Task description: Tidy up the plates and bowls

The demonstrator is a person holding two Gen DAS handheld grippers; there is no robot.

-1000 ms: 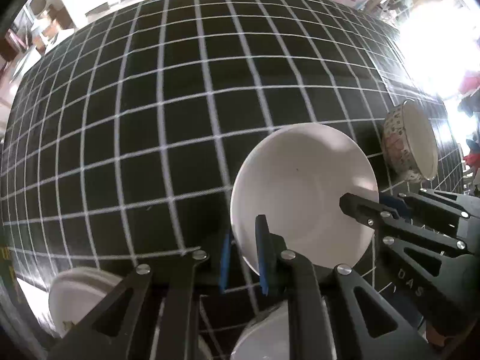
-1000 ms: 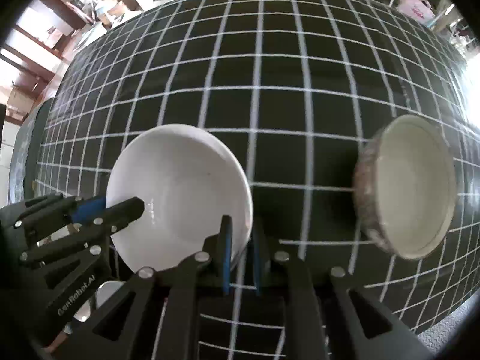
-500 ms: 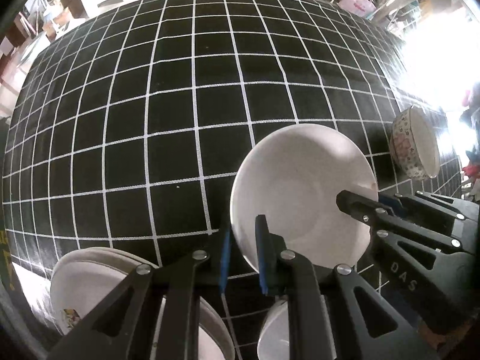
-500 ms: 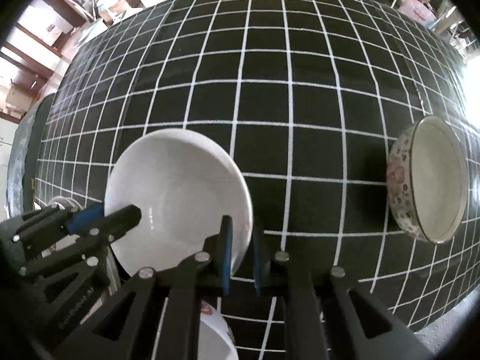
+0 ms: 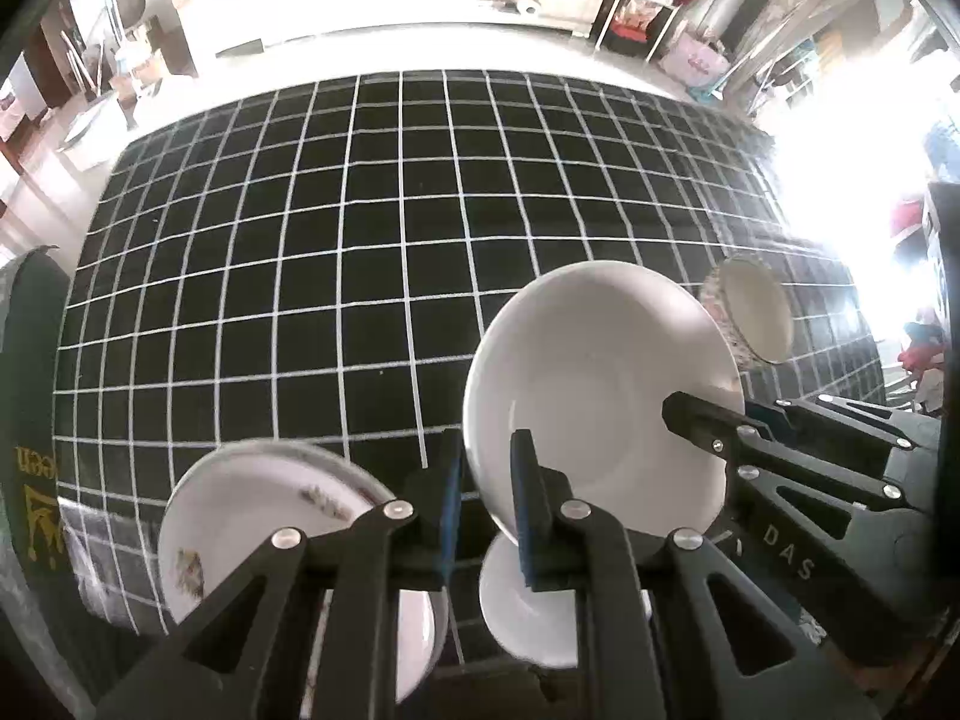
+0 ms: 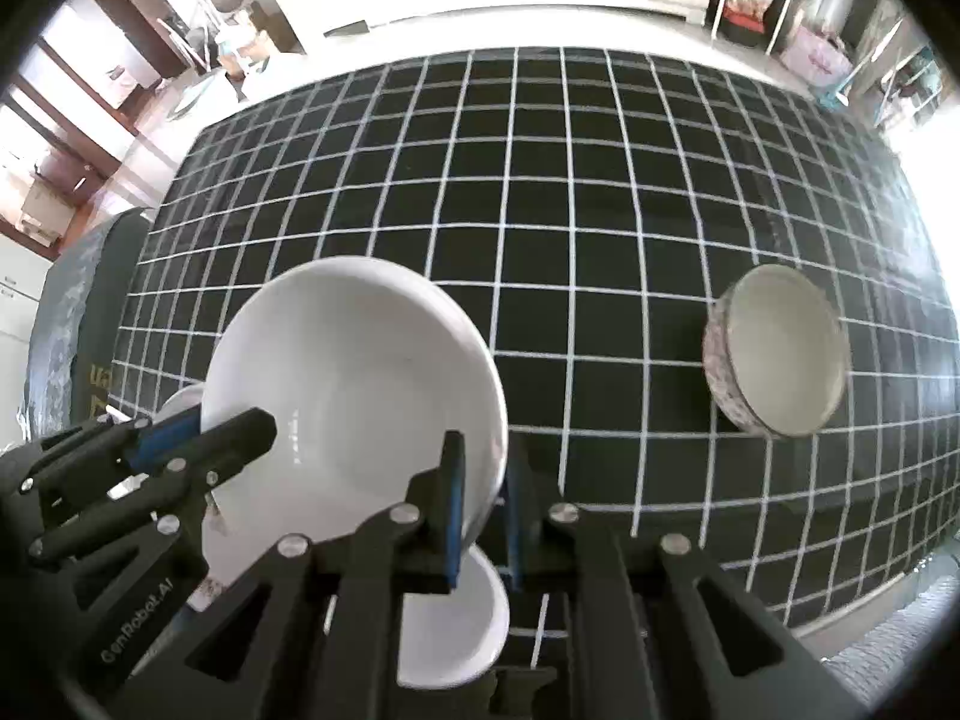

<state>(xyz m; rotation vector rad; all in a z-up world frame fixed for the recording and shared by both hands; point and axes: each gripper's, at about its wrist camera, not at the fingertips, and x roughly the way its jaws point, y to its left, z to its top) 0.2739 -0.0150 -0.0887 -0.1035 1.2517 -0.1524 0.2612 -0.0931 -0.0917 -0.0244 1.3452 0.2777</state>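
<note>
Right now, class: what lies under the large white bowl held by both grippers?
Beneath the large white bowl sits a smaller white bowl on the black grid tablecloth. The bowl and gripper fingers cover part of it, so its far rim is hidden.

I'm reading "DAS" on the right gripper (image 5: 744, 420) in my left wrist view, and "GenRobot.AI" on the left gripper (image 6: 198, 438) in my right wrist view. Yellow lettering is showing on a dark green object (image 5: 30, 468) at the table's edge, illegible.
</note>
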